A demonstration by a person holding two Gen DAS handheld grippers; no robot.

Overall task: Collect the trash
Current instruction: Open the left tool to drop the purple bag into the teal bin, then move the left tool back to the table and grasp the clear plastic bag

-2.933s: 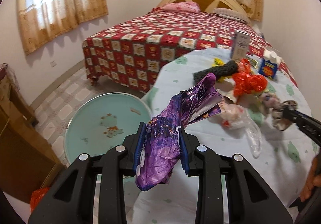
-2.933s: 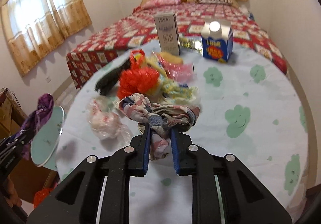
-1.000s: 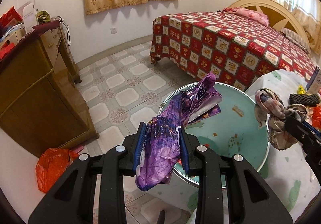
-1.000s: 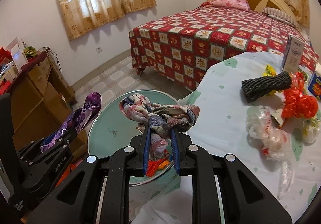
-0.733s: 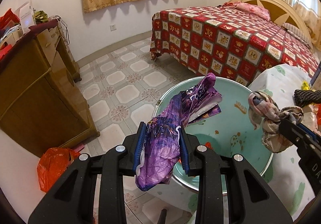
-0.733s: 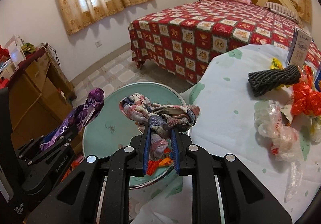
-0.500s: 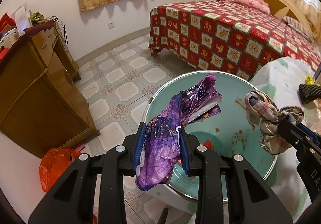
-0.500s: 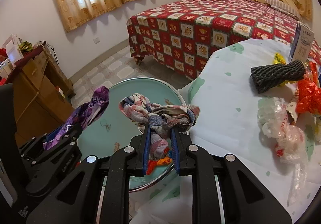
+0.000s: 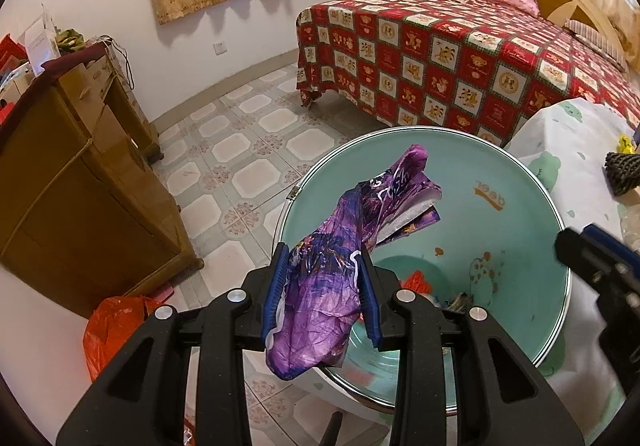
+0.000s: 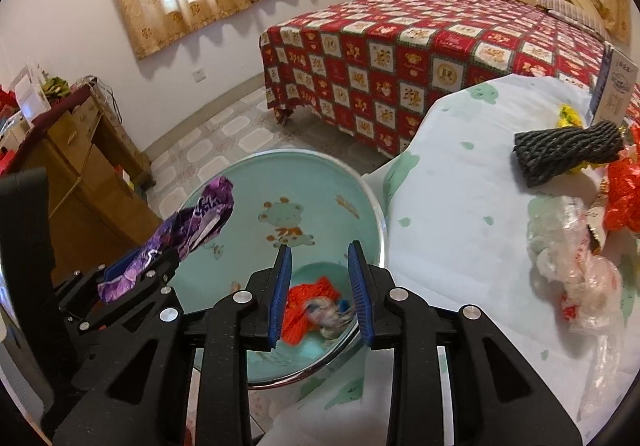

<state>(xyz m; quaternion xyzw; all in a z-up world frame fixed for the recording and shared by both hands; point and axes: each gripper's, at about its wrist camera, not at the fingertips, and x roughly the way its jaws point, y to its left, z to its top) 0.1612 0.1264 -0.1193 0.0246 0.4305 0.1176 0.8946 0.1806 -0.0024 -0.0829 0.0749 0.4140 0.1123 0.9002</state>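
Both grippers hover over the mint-green bin point(image 9: 500, 182) beside the table point(image 10: 460, 206). The left gripper point(image 9: 323, 294) has the purple foil wrapper point(image 9: 340, 270) between its blue pads; its jaws are easing apart, yet the wrapper sits wedged there, upper end sticking out above the bin's mouth and lower end drooping below the fingers. The right gripper point(image 10: 319, 288) is spreading its jaws too, and nothing is between them. Straight below that gap, at the bottom of the bin, lies a blurred checked cloth bundle point(image 10: 326, 314) against an orange plastic bag point(image 10: 304, 306). On the tablecloth more trash waits: a dark foam net sleeve point(image 10: 568, 156), a crumpled clear plastic bag point(image 10: 576, 266), a red-orange bag point(image 10: 624, 198), and a carton point(image 10: 616, 86) standing upright at the far edge.
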